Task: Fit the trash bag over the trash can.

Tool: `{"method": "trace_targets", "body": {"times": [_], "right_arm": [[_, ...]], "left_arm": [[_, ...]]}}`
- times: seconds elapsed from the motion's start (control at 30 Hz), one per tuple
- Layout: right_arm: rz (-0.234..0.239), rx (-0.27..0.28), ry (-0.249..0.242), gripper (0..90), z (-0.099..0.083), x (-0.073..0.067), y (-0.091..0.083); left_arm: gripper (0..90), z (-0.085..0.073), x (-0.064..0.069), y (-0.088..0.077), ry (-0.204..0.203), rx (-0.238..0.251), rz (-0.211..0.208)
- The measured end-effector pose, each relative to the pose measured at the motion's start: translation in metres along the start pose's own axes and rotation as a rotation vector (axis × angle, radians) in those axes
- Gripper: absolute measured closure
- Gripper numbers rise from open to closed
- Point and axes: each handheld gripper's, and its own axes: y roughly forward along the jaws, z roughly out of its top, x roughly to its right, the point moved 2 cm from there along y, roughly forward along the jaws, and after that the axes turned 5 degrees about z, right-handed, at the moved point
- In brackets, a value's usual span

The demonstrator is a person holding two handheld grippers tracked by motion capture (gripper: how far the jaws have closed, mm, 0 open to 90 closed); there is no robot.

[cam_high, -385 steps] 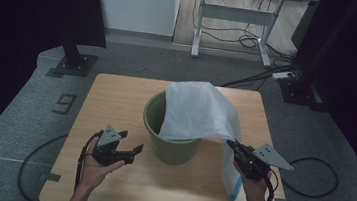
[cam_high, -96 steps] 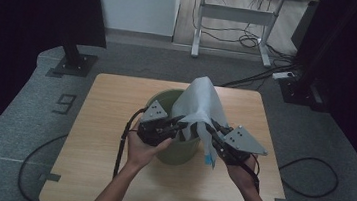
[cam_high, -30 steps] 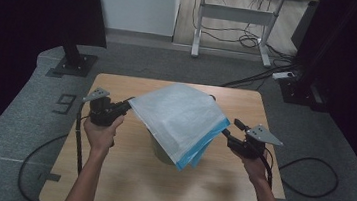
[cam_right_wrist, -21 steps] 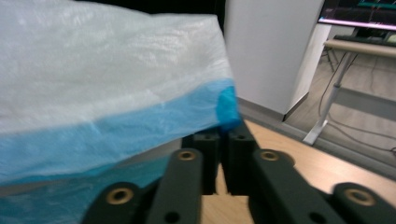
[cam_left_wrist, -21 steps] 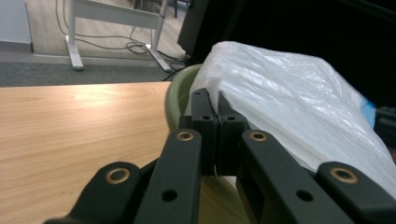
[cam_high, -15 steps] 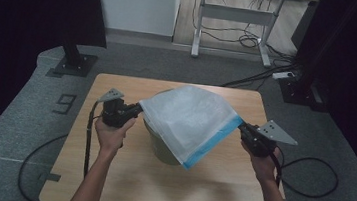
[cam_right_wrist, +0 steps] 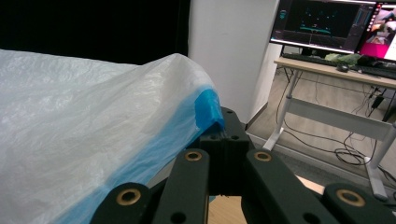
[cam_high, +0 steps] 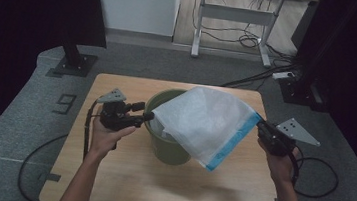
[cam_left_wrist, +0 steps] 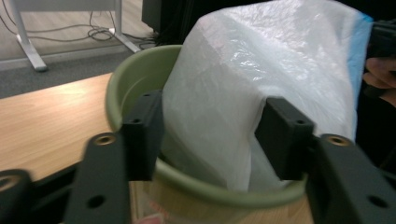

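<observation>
table (cam_high: 108, 173): the wooden top carries the whole job; I stand at its near edge with a gripper in each hand, so the bin sits within reach between them

bin (cam_high: 161, 146): the green round bucket stands upright near the middle of the table, slightly left of centre, mouth up; I judge it is left standing free so the bag can be drawn over its rim

bag (cam_high: 204, 126): the white liner hangs above and to the right of the bin, stretched out towards my right hand; its left part sags down into the bin's mouth, touching the near rim in the left gripper view

bag, how it looks: thin, crinkled, translucent white film with a blue band along the edge nearest me and to the right; it hangs slack and folded, not yet spread round the rim

right gripper (cam_high: 266, 132): clenched on the bag's blue edge at the right, held well off the table; in the right gripper view the jaws meet with the blue corner pinched between them, and I hold it high and out so the film stays taut away from the bin

left gripper (cam_high: 147, 116): just left of the bin's rim, its jaws have just been opening; in the left gripper view they stand apart on either side of a fold of bag, pads not pressing it, so that side is released

next step, as I judge it: take a fresh hold on the mouth of the bag with my left gripper and pull it over the rim
</observation>
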Motion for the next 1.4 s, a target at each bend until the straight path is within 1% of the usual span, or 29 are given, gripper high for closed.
{"method": "trace_targets", "body": {"times": [0.03,0.1,0.17,0.23,0.37,0.47,0.53,0.67,0.77,0.9,1.1,1.3,1.4], "right_arm": [[-0.005,-0.005,0.002,88.3,-0.001,0.001,-0.001],[-0.015,-0.013,0.013,88.3,-0.004,0.004,-0.002],[-0.009,-0.017,0.016,88.3,-0.005,0.003,-0.001],[0.008,-0.017,0.014,88.3,-0.005,-0.002,0.000],[0.059,-0.007,-0.008,88.3,0.000,-0.020,0.007],[0.101,-0.003,-0.021,88.3,0.003,-0.034,0.013],[0.125,-0.002,-0.026,88.3,0.005,-0.043,0.017],[0.163,0.003,-0.045,88.2,0.006,-0.058,0.022],[0.171,-0.001,-0.054,88.2,0.005,-0.064,0.025],[0.162,-0.009,-0.037,88.1,0.000,-0.065,0.028],[0.155,-0.028,0.010,88.1,-0.012,-0.061,0.029],[0.168,-0.034,0.046,88.1,-0.025,-0.061,0.025],[0.180,-0.034,0.066,88.1,-0.030,-0.064,0.023]], "left_arm": [[37.1,0.000,0.000,-0.004,0.001,0.000,-0.012],[34.7,0.001,0.000,-0.011,0.008,0.007,-0.011],[33.8,0.002,0.005,-0.014,0.013,0.012,-0.012],[33.1,0.005,0.012,-0.013,0.024,0.015,-0.016],[31.9,0.010,0.031,-0.003,0.061,0.006,-0.019],[30.9,0.012,0.042,0.007,0.072,-0.010,-0.015],[30.3,0.013,0.048,0.013,0.069,-0.028,0.001],[29.3,0.013,0.059,0.021,0.062,-0.030,0.013],[28.4,0.014,0.065,0.029,0.044,-0.039,0.020],[27.4,0.013,0.073,0.040,0.051,-0.057,0.029],[27.6,0.010,0.083,0.051,0.072,-0.080,0.017],[27.6,0.002,0.087,0.058,0.082,-0.105,0.011],[27.6,-0.002,0.089,0.061,0.080,-0.114,0.002]]}}
